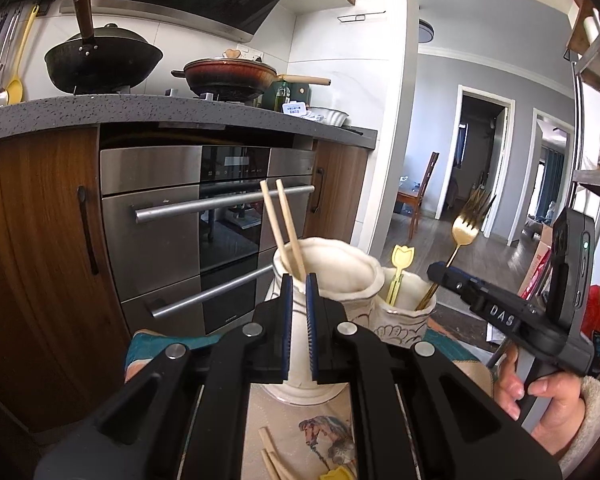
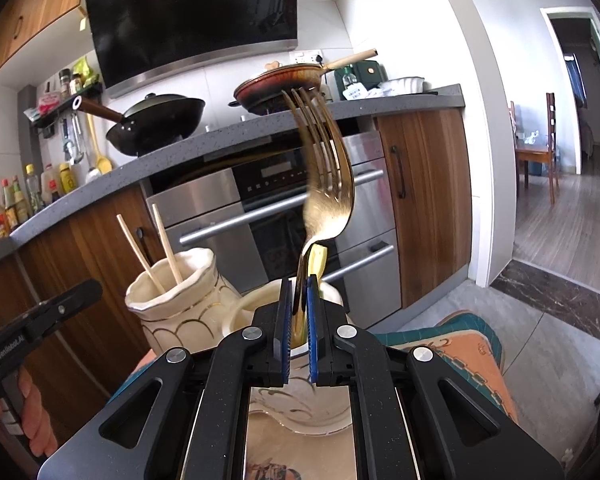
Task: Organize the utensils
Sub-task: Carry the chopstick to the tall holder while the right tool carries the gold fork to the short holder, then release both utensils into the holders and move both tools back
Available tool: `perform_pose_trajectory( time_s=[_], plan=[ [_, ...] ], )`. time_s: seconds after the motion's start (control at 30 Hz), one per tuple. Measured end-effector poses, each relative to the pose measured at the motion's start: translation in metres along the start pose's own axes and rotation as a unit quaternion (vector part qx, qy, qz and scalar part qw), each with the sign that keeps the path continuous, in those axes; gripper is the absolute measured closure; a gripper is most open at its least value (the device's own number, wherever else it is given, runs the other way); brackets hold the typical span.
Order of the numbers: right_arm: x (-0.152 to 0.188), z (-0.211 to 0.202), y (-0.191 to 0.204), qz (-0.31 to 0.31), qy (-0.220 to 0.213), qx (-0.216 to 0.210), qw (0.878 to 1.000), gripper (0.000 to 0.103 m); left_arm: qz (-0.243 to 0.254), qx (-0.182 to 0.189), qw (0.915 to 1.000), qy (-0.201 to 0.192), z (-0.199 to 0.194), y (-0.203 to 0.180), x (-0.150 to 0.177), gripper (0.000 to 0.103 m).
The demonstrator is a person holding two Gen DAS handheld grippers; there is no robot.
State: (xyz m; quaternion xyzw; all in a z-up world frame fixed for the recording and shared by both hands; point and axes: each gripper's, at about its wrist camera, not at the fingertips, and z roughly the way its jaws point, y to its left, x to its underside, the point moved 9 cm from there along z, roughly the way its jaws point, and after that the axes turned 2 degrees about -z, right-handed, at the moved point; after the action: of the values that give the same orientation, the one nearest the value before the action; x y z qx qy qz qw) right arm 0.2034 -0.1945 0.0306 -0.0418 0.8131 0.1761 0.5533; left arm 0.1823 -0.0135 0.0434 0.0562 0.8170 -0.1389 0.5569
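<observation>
Gold fork (image 2: 326,184) clamped in my right jaws, centre frame; left jaws together, empty. Tilted handle could catch small jar (image 2: 256,308) rim, tip it.

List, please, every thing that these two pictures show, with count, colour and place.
vase: one, cream, on the mat, holds chopsticks
cup: one, white, right of the vase
chopsticks: two, pale wood, in the vase; more lie on the mat
fork: one, gold, over the cup
wok: one, black, on the stove
pan: one, brown, on the stove
oven: one, steel, under the counter
left claw: shut, empty
right claw: shut on the fork
</observation>
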Motion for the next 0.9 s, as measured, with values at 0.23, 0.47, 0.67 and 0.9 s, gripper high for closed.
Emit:
perform_pose_trajectory(
  time_s=[0.23,0.47,0.67,0.9],
  plan=[
    [0.001,0.003,-0.004,0.001,0.008,0.007,1.0,0.082,-0.006,0.0,0.9999,0.015,-0.005,0.004,0.013,0.097],
    [0.008,-0.001,0.0,0.003,0.018,-0.005,1.0,0.059,-0.008,-0.008,0.9998,0.018,-0.017,0.008,0.016,0.096],
    [0.019,-0.016,0.003,0.007,0.03,-0.009,0.999,0.03,0.002,-0.036,0.9991,0.024,-0.029,0.013,0.027,0.069],
    [0.042,-0.043,0.009,0.0,0.049,-0.005,0.999,0.016,0.009,-0.06,0.9979,0.024,-0.048,0.017,0.04,0.042]
  ],
)
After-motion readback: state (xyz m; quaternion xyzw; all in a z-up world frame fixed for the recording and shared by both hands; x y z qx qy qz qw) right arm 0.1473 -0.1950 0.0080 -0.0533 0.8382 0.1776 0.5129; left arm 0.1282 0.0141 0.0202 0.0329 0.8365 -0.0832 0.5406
